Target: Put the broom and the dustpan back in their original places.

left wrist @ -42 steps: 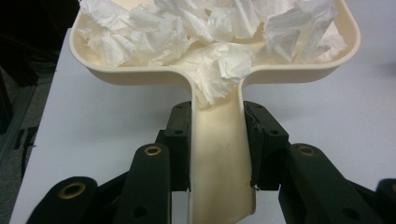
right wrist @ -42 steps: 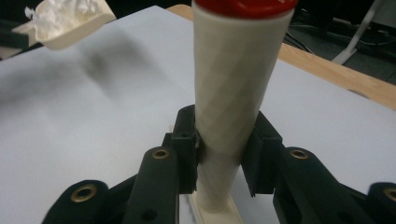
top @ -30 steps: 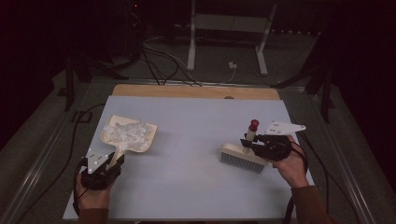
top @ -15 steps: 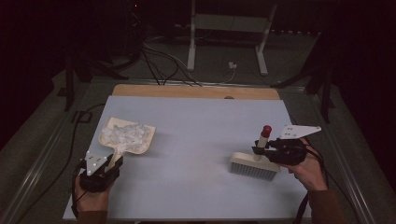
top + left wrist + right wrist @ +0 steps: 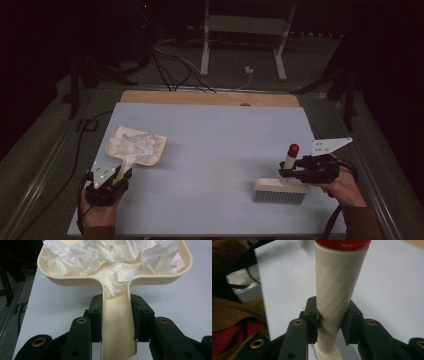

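Brush (image 5: pixel 280 190) in the right gripper's (image 5: pixel 296 172) clamped fingers, now farther right; left gripper (image 5: pixel 117 177) unmoved, fingers clasping the dustpan (image 5: pixel 145 157).

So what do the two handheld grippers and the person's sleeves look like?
Both are black. The left gripper and right gripper each carry a grey three-cornered plate on top and trail a black cable. The jaw linkages show brass-coloured pivot rings and flat black pads. The sleeves are brown.
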### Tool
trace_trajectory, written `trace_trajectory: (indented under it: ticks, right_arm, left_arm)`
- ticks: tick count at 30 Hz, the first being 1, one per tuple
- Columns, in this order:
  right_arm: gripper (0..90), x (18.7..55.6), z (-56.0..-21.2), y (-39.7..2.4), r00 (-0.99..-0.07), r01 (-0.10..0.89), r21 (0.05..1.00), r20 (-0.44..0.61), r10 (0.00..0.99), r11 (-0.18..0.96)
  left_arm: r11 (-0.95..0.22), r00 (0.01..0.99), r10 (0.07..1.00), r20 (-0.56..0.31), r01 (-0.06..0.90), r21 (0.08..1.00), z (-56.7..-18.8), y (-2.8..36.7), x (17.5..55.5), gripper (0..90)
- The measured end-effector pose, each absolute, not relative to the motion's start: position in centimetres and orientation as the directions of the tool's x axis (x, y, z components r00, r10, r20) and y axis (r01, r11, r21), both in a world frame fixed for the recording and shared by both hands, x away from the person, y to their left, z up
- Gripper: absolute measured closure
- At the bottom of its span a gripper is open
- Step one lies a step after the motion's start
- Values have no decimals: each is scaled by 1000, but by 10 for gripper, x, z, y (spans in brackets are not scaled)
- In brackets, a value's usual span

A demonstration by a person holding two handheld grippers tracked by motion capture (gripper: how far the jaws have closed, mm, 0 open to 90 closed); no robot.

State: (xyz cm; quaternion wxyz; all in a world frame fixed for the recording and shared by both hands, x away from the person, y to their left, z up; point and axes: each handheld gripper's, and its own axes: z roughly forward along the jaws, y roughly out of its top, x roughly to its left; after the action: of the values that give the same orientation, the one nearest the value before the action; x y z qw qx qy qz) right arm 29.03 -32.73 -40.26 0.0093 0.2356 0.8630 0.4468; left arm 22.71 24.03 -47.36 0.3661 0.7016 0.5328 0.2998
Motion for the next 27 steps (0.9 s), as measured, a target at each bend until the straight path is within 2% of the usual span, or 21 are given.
trace_trajectory:
  ticks: [6,27]
  right_arm:
    - [704,297,-407,-326,-885,399,770,182,428,498]
    - [657,317,-425,-300,-819,403,764,55,571,504]
  left_arm:
    - [-161,244,969,32,532,831,-475,239,228,669]
    - [-134,180,983,39,552,823,-484,224,233,669]
